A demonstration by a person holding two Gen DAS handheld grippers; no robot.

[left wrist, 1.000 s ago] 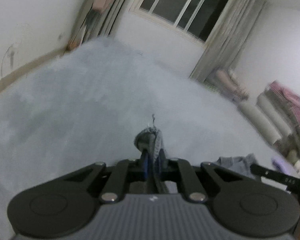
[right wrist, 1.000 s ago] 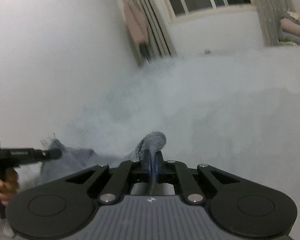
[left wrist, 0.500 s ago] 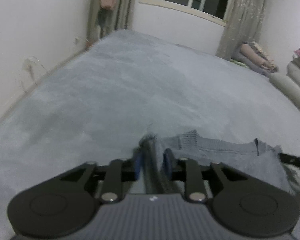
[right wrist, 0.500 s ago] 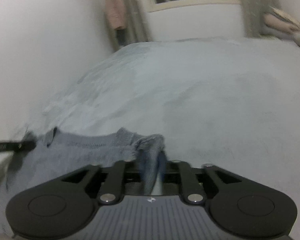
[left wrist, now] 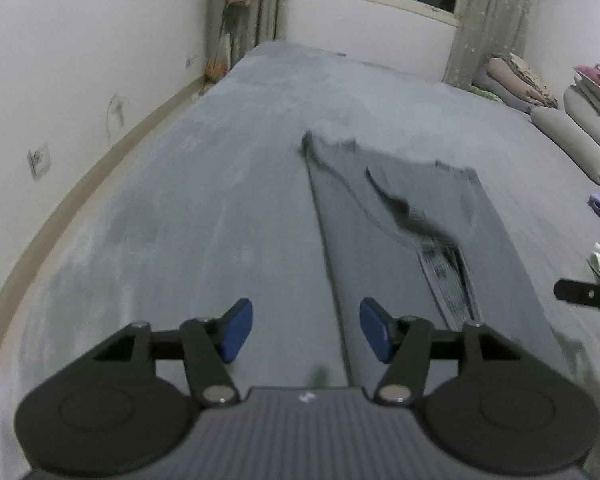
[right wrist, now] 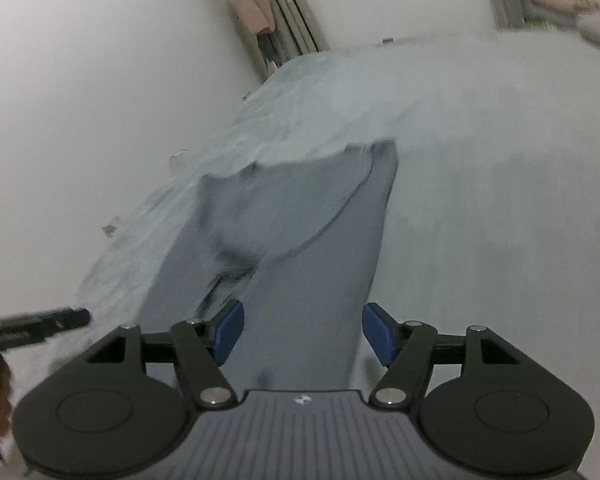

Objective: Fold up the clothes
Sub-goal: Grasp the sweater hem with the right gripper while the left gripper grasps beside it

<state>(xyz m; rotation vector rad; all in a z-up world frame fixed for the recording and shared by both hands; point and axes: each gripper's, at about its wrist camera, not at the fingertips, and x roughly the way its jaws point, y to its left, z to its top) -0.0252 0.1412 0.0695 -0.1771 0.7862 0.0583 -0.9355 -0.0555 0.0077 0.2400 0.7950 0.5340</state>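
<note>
The grey bed cover (left wrist: 180,208) carries the grey knit sweater (left wrist: 412,240), now spread flat and lengthwise ahead of you instead of bunched in your grips. Your left gripper (left wrist: 306,336) and right gripper (right wrist: 302,334) have just been opening; both jaws stand released with nothing between the blue pads (left wrist: 236,330), so you have laid the garment out and the fold itself remains to do. No containers appear in either view.
</note>
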